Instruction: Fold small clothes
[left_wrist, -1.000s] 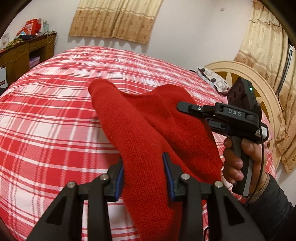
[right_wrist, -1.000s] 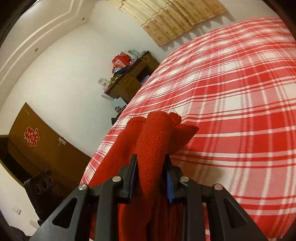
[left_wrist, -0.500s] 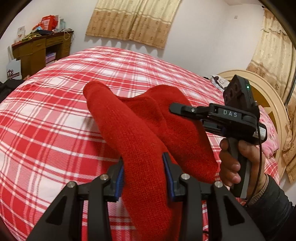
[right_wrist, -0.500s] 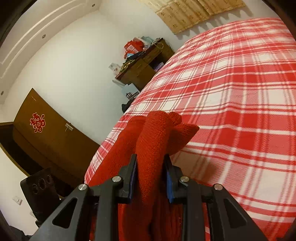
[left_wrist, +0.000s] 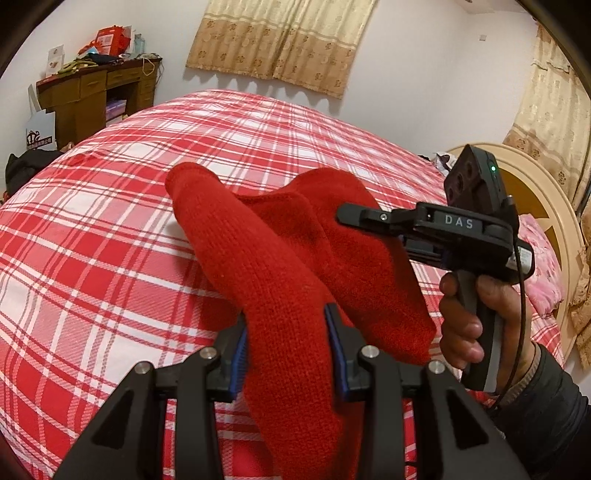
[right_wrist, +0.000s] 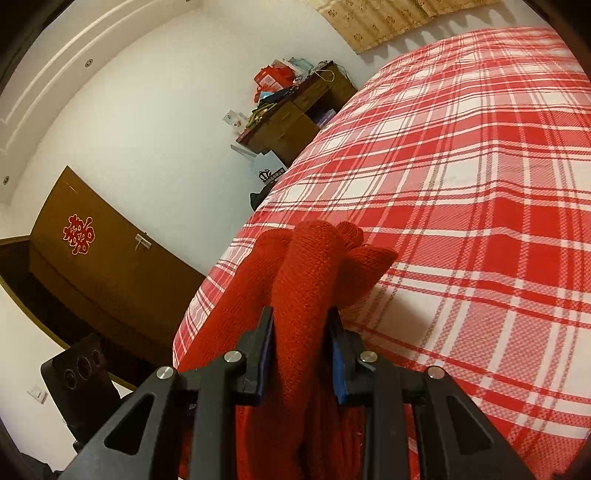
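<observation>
A: What have you got, starting at the left?

B: Far left stands a wooden desk (left_wrist: 92, 99) piled with clutter, well apart from my work; then the plaid bed (left_wrist: 110, 229), wide and bare. My left gripper (left_wrist: 286, 343) has its jaws clamped on a thick bunch of the red knit garment (left_wrist: 266, 266); the blue pads (left_wrist: 239, 354) press the wool on both sides.

A: And the other?

B: My right gripper (right_wrist: 300, 347) has its jaws clamped on another bunch of the same garment (right_wrist: 306, 266); seen from my left camera, its body (left_wrist: 436, 229) sits in my right hand (left_wrist: 469, 317), with its tips hidden behind the wool.

A: Why two grips?

B: I judge it keeps the knit spread between two points, off the bed, so a fold can be laid squarely; the far end droops toward the plaid.

A: Room to move?

B: Plenty ahead and left, all open sheet; to the right the headboard (left_wrist: 546, 206) and a pink pillow (left_wrist: 539, 266) sit near my right hand, and in the right camera the bed's edge (right_wrist: 207, 291) falls away beside the garment, so I would lay it toward the middle.
</observation>
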